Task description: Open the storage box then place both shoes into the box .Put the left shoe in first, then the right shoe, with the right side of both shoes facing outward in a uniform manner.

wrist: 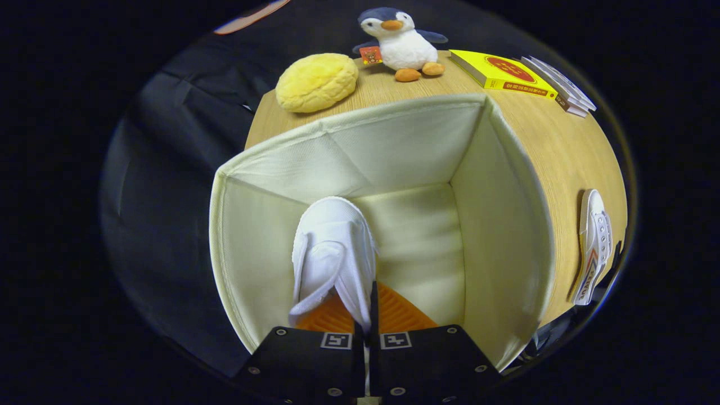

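Gripper clamps the first shoe inside the open box; second shoe waits on the table.

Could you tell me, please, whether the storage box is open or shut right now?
Open: the storage box shows its bare cream inner walls and floor, with the gripper holding a white shoe down inside it.

My tool hides the heel of the white canvas shoe pinched between its fingers. The cream fabric storage box covers much of the wooden bench. The print on the yellow book is too small to tell.
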The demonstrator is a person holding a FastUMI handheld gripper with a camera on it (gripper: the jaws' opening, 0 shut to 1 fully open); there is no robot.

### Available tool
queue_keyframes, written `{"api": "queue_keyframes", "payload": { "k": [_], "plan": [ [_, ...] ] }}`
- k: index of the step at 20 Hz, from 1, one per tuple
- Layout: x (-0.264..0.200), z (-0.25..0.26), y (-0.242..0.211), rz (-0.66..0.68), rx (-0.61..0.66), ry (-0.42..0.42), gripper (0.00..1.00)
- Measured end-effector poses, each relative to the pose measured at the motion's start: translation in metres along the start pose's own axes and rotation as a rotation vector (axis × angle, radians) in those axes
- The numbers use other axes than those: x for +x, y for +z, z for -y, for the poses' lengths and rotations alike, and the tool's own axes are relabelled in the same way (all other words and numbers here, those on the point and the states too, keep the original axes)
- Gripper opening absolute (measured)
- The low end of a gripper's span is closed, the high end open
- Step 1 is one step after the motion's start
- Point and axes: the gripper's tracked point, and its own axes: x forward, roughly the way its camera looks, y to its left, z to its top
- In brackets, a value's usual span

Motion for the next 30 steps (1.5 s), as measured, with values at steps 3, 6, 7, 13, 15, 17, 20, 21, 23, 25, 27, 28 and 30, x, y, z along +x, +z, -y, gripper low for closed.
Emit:
{"api": "queue_keyframes", "payload": {
  "k": [3,6,7,13,15,17,20,21,23,25,27,28,30],
  "plan": [
    [0.014,-0.004,-0.001,-0.007,0.003,0.013,0.06],
    [0.020,-0.012,-0.020,-0.093,-0.001,0.044,0.22],
    [0.017,-0.010,-0.018,-0.086,-0.019,0.053,0.24],
    [-0.027,-0.016,-0.015,-0.102,-0.016,0.234,0.44],
    [-0.052,-0.014,-0.010,-0.087,-0.002,0.328,0.51],
    [-0.076,-0.011,-0.005,-0.066,-0.031,0.417,0.57],
    [-0.111,0.002,0.001,0.006,-0.096,0.509,0.64],
    [-0.122,0.010,0.003,0.035,-0.114,0.533,0.65],
    [-0.134,0.035,0.008,0.100,-0.142,0.550,0.71],
    [-0.144,0.067,0.012,0.142,-0.150,0.538,0.78],
    [-0.160,0.091,0.023,0.204,-0.122,0.556,0.80],
    [-0.166,0.106,0.028,0.237,-0.114,0.559,0.80],
    [-0.168,0.148,0.031,0.281,-0.111,0.508,0.85]
  ]
}}
